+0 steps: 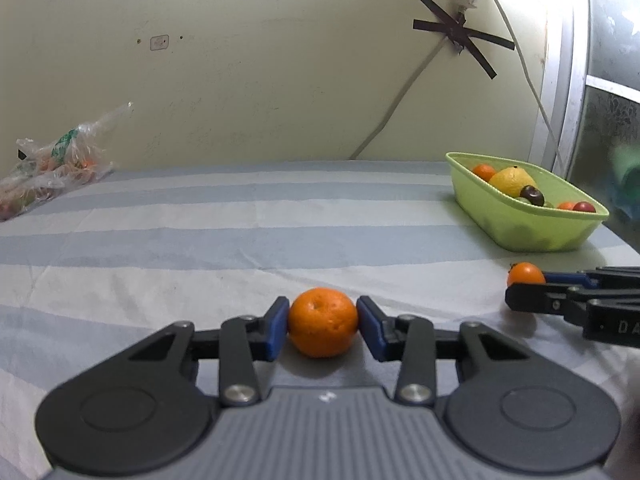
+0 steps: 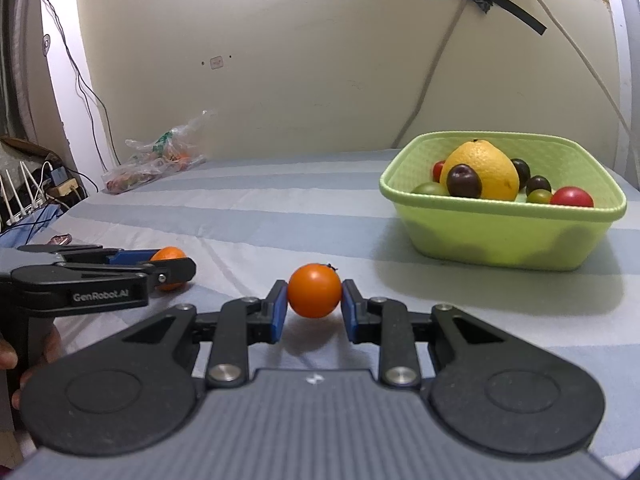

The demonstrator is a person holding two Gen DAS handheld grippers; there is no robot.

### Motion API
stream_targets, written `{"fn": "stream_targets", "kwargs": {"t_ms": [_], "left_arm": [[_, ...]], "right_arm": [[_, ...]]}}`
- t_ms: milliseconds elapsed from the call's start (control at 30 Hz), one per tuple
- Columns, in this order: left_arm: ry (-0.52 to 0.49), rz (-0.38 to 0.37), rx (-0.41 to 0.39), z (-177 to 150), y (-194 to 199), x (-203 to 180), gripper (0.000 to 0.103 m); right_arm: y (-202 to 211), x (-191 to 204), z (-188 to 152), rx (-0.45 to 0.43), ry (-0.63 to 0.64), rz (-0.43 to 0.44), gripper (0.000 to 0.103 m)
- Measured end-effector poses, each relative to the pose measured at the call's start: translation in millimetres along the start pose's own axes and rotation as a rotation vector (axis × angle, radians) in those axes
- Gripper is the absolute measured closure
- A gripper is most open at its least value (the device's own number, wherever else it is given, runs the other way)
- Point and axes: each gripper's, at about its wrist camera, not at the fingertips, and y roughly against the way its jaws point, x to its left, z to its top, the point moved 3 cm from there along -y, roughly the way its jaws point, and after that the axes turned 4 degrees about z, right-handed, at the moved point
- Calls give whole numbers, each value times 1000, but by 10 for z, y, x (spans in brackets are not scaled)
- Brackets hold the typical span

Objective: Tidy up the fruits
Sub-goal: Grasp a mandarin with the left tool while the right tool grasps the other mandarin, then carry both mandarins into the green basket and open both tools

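Both tools are loaded. The left gripper point(image 1: 323, 326) has its blue pads closed against the sides of a mandarin point(image 1: 323, 322), which sits low over the striped bedsheet point(image 1: 200, 240); whether the fruit rests on the cloth or is just clear of it cannot be told. The right gripper point(image 2: 314, 305) is likewise clamped on a small orange tomato point(image 2: 314, 290), and a shadow beneath suggests it is slightly raised. The green basket point(image 2: 500, 240) stands ahead and to the right of both, well apart from the left tool and nearer the right one.

Judged step: carry each fruit to the basket and release it inside. Recommended practice is to keep the squeeze light, lift straight before travelling, clear the rim with margin, and lower the fruit among the contents instead of dropping it (the large yellow citrus point(image 2: 482, 176) occupies the centre, so the free corners are the better target). One gripper at a time would likely avoid the two tools crowding at the rim.

Materials: the mandarin has a dimpled, matt peel and a slightly flattened round form, offering good friction. The tomato is smooth, glossy and taut-skinned, with a dark stem remnant on top; it is probably more prone to slipping or bruising. The basket appears to be thin moulded plastic with a textured inner wall and rolled rim. The sheet is soft woven fabric, lightly creased.
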Motion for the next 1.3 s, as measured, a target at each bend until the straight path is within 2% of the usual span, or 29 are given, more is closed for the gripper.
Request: {"fn": "stream_targets", "kwargs": {"t_ms": [167, 300, 400, 533, 600, 800, 933, 1033, 1100, 1133, 1167, 1200, 1267, 1300], "left_arm": [[29, -55, -32, -29, 78, 52, 66], [5, -89, -70, -36, 144, 15, 66], [5, -117, -62, -18, 138, -36, 66], [5, -184, -55, 135, 80, -179, 66], [-10, -228, -57, 274, 24, -305, 66], [-26, -361, -70, 828, -275, -795, 66], [-38, -399, -47, 1068, -609, -1117, 66], [-37, -413, -13, 1156, -868, -1270, 65], [-46, -416, -4, 1185, -1002, -1353, 65], [-50, -419, 4, 1192, -1067, -1388, 65], [-50, -426, 11, 1201, -1129, -1417, 63], [-44, -426, 11, 1217, -1178, -1439, 60], [-27, -425, 17, 1257, -1279, -1459, 44], [-18, -421, 14, 1264, -1312, -1463, 44]], "right_arm": [[-1, -18, -3, -9, 3, -16, 72], [25, -38, -7, -26, -1, -30, 72], [38, -32, -6, -37, 7, -33, 72], [162, -50, 35, -106, 10, -30, 72], [242, -106, 113, -149, 25, -60, 72], [341, -583, 451, -267, 27, -224, 72], [163, -984, 628, -252, -46, -310, 71], [22, -1146, 663, -241, -83, -333, 71], [-38, -1233, 638, -239, -112, -327, 65], [-49, -1259, 627, -238, -117, -326, 55], [-39, -1256, 624, -239, -115, -329, 51], [-27, -1266, 622, -249, -113, -342, 51], [-20, -1273, 625, -259, -124, -354, 49], [-2, -1291, 622, -266, -142, -344, 49]]}}
